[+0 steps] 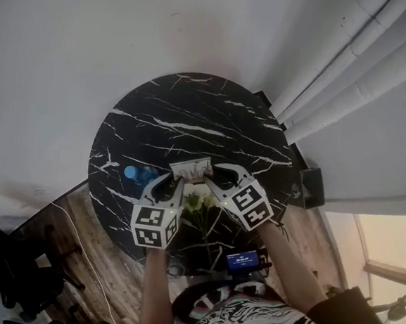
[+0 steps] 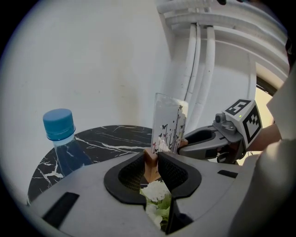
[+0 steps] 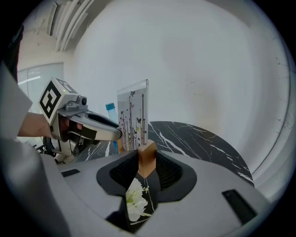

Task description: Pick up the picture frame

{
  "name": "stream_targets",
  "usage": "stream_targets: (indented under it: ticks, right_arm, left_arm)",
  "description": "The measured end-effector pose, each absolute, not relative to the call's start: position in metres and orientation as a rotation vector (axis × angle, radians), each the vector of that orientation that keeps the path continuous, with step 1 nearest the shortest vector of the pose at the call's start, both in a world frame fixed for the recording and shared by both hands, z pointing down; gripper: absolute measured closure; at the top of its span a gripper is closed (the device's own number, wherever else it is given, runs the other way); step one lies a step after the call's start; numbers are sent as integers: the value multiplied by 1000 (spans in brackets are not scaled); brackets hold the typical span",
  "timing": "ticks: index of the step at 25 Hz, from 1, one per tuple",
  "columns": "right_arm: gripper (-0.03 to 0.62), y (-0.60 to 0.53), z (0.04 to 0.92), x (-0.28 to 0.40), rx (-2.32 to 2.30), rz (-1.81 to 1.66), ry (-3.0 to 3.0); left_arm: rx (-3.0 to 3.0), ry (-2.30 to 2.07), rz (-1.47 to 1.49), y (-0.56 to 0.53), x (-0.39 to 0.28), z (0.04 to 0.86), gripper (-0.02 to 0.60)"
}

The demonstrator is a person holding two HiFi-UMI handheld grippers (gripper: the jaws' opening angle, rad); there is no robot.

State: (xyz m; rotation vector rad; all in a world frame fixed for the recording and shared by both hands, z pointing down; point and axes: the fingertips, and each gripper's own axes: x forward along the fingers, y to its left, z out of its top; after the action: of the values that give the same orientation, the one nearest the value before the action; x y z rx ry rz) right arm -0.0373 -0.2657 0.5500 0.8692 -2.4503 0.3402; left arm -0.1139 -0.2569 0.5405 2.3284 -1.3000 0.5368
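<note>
The picture frame [image 1: 190,168] is a clear upright panel [image 2: 169,122] printed with butterflies and stems, on a wooden base [image 3: 147,159]. It hangs above the round black marble table [image 1: 193,114]. My left gripper [image 1: 173,180] is shut on the left end of the base [image 2: 150,167], which sits between its pads. My right gripper [image 1: 213,175] is shut on the right end. In the left gripper view the right gripper [image 2: 184,145] meets the panel from the right. In the right gripper view the left gripper [image 3: 118,134] meets it from the left.
A blue-capped water bottle [image 1: 133,173] stands on the table at the left [image 2: 62,139]. White flowers [image 1: 196,201] lie under the frame. A device with a lit blue screen [image 1: 242,260] sits near the person. White curtains [image 1: 353,58] and a black box [image 1: 310,188] are on the right.
</note>
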Motion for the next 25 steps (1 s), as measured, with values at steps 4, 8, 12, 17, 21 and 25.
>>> stream_targets:
  ticks: [4,8,12,17,21,25]
  right_arm:
    - [477,-252,538,-37,879,351,-2450]
    - [479,-237,534,-35,891,366,-2421]
    - [479,-225,526,-32,903,396,-2411]
    - [480,-205,519,-31,918,410,-2416]
    - [480,-190,511,-29,936,413,-2430]
    - [480,-174,503,-26,946,400,-2434]
  left_arm:
    - [2348,-1268,541,-246,-112,528,485]
    - [2348,-1245,556,-233,-110,521,486]
    - [2309,-1203,550,-220,-109,518,488]
    - [2284,-1182,537,-202,-108,512,488]
    - [2266,-1184,507,-186,-106,505,489]
    - [2276,-1174,499,-171,-103,497,489]
